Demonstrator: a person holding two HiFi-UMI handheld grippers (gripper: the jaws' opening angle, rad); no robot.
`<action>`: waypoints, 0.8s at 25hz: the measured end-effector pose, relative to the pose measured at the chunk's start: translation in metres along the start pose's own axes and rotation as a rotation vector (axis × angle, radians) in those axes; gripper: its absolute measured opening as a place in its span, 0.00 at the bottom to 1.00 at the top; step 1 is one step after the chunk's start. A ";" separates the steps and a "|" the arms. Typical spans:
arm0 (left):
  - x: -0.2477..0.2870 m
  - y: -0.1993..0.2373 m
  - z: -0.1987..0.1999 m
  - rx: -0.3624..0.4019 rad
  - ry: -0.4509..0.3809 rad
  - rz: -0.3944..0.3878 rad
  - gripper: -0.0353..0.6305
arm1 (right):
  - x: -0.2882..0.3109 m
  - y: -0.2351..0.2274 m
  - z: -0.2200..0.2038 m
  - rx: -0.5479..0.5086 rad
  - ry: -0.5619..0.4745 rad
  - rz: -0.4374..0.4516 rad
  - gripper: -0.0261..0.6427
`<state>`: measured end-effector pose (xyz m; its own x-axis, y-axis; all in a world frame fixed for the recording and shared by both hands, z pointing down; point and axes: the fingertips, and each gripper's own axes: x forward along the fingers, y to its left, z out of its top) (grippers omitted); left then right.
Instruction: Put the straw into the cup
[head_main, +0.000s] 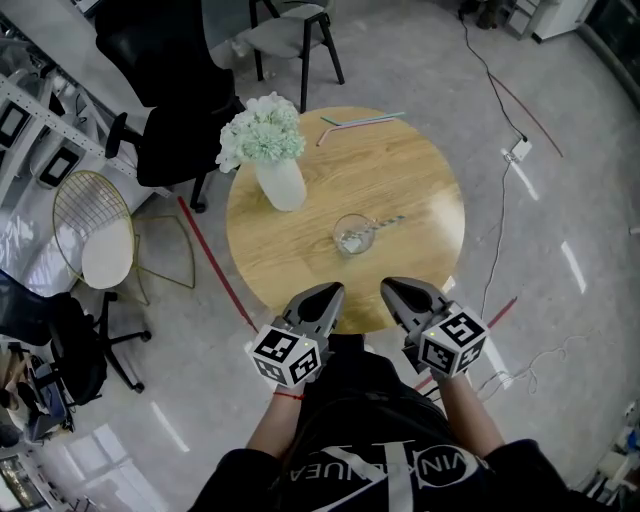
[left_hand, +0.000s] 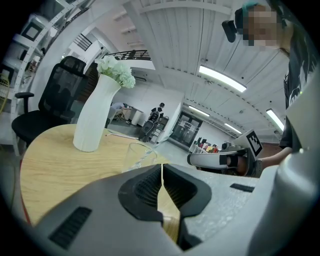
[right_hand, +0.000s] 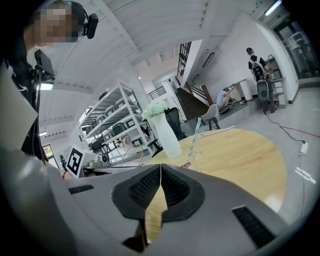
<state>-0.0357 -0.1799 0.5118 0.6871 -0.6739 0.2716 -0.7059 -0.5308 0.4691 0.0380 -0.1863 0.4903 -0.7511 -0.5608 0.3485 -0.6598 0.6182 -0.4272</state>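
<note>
On the round wooden table stands a clear glass cup with a pale straw leaning in it, its top out over the rim to the right. Both grippers hover over the table's near edge, short of the cup and apart from it. The left gripper and the right gripper are both shut with nothing between the jaws. In the left gripper view the cup and straw show just beyond the shut jaws. In the right gripper view the straw rises past the shut jaws.
A white vase of pale flowers stands left of the cup. Two more straws lie at the table's far edge. Chairs stand behind and to the left, and cables run over the floor at right.
</note>
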 end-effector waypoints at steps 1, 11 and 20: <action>-0.002 -0.003 0.001 0.003 -0.004 0.000 0.08 | -0.002 0.002 0.000 -0.003 -0.002 0.001 0.05; -0.014 -0.027 0.011 0.035 -0.057 0.002 0.08 | -0.019 0.024 0.003 -0.042 -0.030 0.029 0.05; -0.025 -0.046 0.013 0.057 -0.087 0.009 0.08 | -0.034 0.040 0.000 -0.068 -0.042 0.056 0.05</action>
<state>-0.0230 -0.1452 0.4728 0.6649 -0.7196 0.2000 -0.7222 -0.5511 0.4180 0.0374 -0.1429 0.4614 -0.7859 -0.5462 0.2898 -0.6182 0.6841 -0.3871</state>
